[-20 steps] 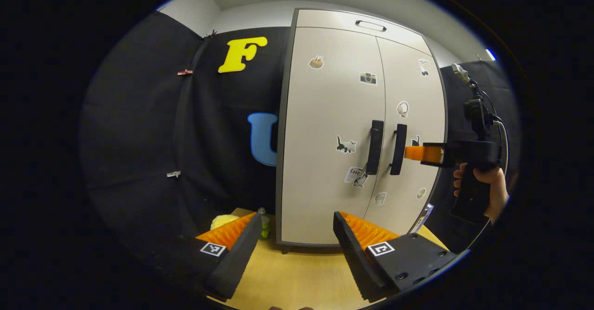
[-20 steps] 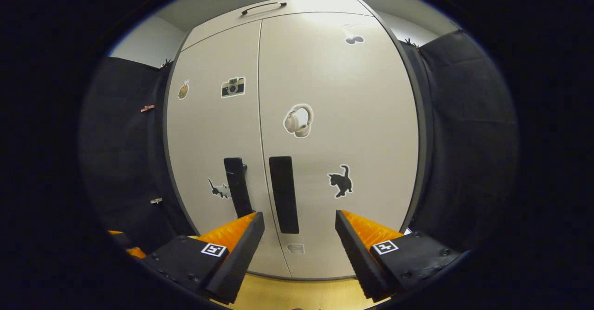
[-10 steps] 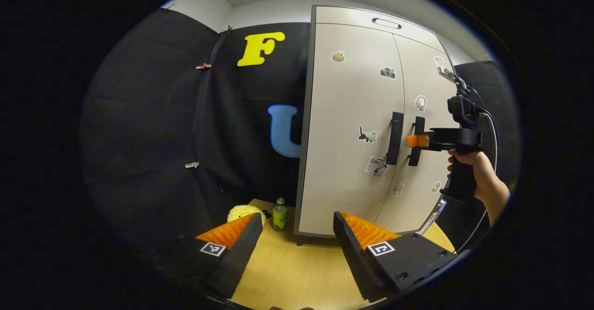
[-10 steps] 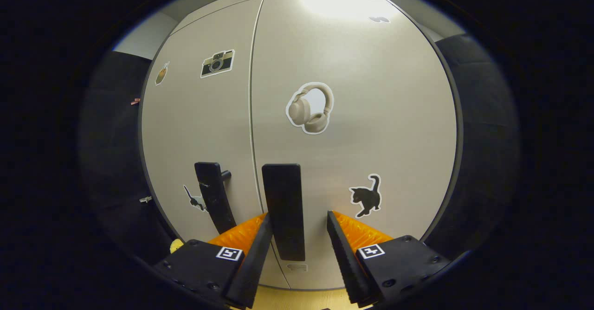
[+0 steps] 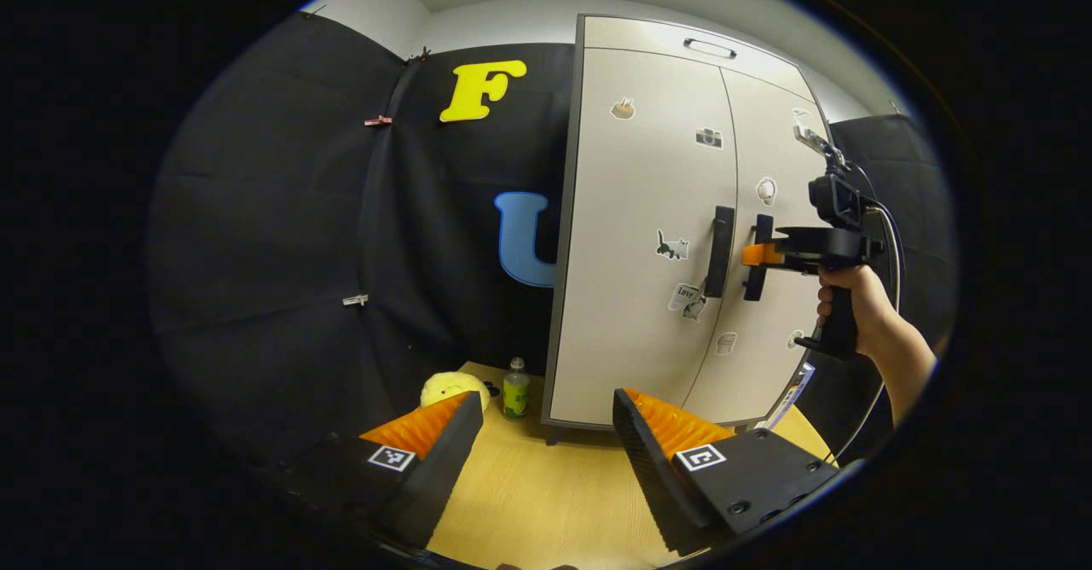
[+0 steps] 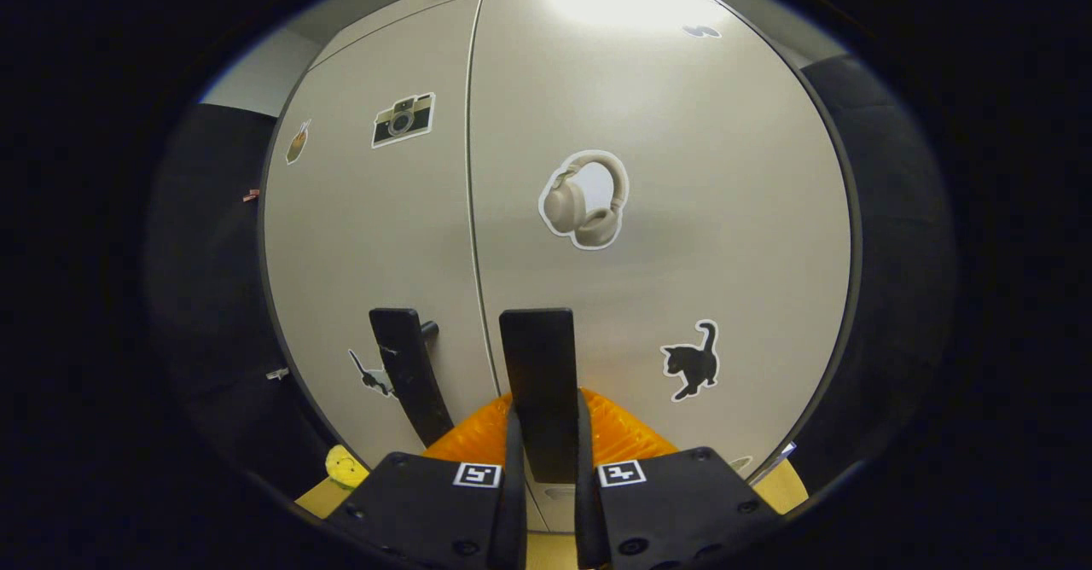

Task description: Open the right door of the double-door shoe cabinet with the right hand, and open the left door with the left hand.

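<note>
The shoe cabinet (image 5: pixel 648 237) stands at the far edge of the table (image 5: pixel 546 493), both doors closed. The right gripper (image 6: pixel 543 459) has its jaws clamped on the right door's handle (image 6: pixel 539 382), so the grasp looks made; next comes a pull outward along the door's arc. The left gripper (image 5: pixel 542 459) waits well back, jaws wide open, the left door's handle (image 5: pixel 719 251) untouched.

One cabinet (image 5: pixel 648 237), two doors, two handles, my two grippers, one bottle (image 5: pixel 514 389) and one yellow toy (image 5: pixel 444 387) ahead of my left fingers.
</note>
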`<control>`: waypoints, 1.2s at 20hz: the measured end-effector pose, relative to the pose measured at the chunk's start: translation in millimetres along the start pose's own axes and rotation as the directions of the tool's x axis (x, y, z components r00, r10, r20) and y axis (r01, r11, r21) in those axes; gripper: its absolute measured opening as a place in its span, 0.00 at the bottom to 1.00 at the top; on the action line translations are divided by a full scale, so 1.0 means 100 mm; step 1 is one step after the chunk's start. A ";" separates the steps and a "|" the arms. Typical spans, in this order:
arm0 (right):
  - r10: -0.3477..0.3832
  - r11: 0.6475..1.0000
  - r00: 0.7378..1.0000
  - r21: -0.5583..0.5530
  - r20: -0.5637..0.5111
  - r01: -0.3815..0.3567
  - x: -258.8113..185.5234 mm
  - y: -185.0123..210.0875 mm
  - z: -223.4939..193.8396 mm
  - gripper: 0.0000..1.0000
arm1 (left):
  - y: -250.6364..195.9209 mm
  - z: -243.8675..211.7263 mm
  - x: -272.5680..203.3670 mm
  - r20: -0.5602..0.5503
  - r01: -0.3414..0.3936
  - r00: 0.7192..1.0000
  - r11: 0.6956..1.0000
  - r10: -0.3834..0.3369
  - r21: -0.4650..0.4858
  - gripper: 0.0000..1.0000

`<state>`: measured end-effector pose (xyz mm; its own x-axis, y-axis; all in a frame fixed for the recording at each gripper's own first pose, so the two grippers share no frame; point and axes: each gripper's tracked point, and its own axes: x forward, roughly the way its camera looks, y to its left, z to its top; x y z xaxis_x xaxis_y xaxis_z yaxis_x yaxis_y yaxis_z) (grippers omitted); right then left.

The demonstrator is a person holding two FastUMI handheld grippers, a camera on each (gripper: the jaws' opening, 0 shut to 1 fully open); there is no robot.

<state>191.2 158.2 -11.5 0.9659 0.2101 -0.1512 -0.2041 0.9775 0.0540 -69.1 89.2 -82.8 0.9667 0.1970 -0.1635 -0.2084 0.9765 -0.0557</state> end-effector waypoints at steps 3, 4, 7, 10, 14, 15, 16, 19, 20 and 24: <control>0.020 0.999 1.000 0.028 -0.016 -0.019 -0.05 0.00 0.01 0.16 | -0.04 0.00 -0.05 0.004 0.033 0.999 0.999 -0.033 0.010 0.95; 0.026 0.999 1.000 0.028 -0.017 -0.026 -0.09 -0.01 0.01 0.16 | -0.05 -0.01 -0.06 0.006 0.046 0.999 0.999 -0.046 0.013 0.95; 0.022 0.999 1.000 0.043 -0.012 -0.022 -0.17 -0.03 0.02 0.16 | -0.10 -0.01 -0.06 0.007 0.093 0.996 0.995 -0.093 0.023 0.95; -0.009 0.999 1.000 0.048 0.003 0.009 -0.29 -0.09 0.04 0.16 | -0.16 0.01 -0.06 0.013 0.139 0.990 0.989 -0.140 0.046 0.95; -0.046 0.998 0.999 0.054 0.013 0.045 -0.39 -0.17 0.04 0.16 | -0.28 0.05 -0.03 0.014 0.216 0.976 0.974 -0.217 0.071 0.95; -0.052 0.997 0.999 0.059 0.013 0.051 -0.42 -0.18 0.04 0.16 | -0.31 0.06 -0.02 0.015 0.233 0.972 0.970 -0.235 0.074 0.95; -0.060 0.996 0.998 0.065 0.013 0.059 -0.44 -0.20 0.04 0.16 | -0.35 0.07 0.00 0.015 0.252 0.967 0.965 -0.254 0.075 0.95; -0.095 0.994 0.995 0.060 0.020 0.094 -0.52 -0.27 0.05 0.16 | -0.46 0.09 -0.01 0.017 0.304 0.952 0.950 -0.306 0.071 0.95; -0.105 0.993 0.994 0.065 0.021 0.103 -0.55 -0.29 0.05 0.16 | -0.48 0.10 -0.03 0.022 0.318 0.947 0.946 -0.320 0.067 0.95; -0.144 0.987 0.989 0.075 0.032 0.142 -0.66 -0.39 0.06 0.16 | -0.53 0.12 -0.12 0.029 0.345 0.937 0.936 -0.347 0.065 0.95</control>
<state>136.5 106.4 2.2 0.9899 0.0659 -0.1256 -0.0526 0.9929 0.1062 -68.4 36.5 -66.3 0.9828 -0.1520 -0.1051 0.1481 0.9880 -0.0442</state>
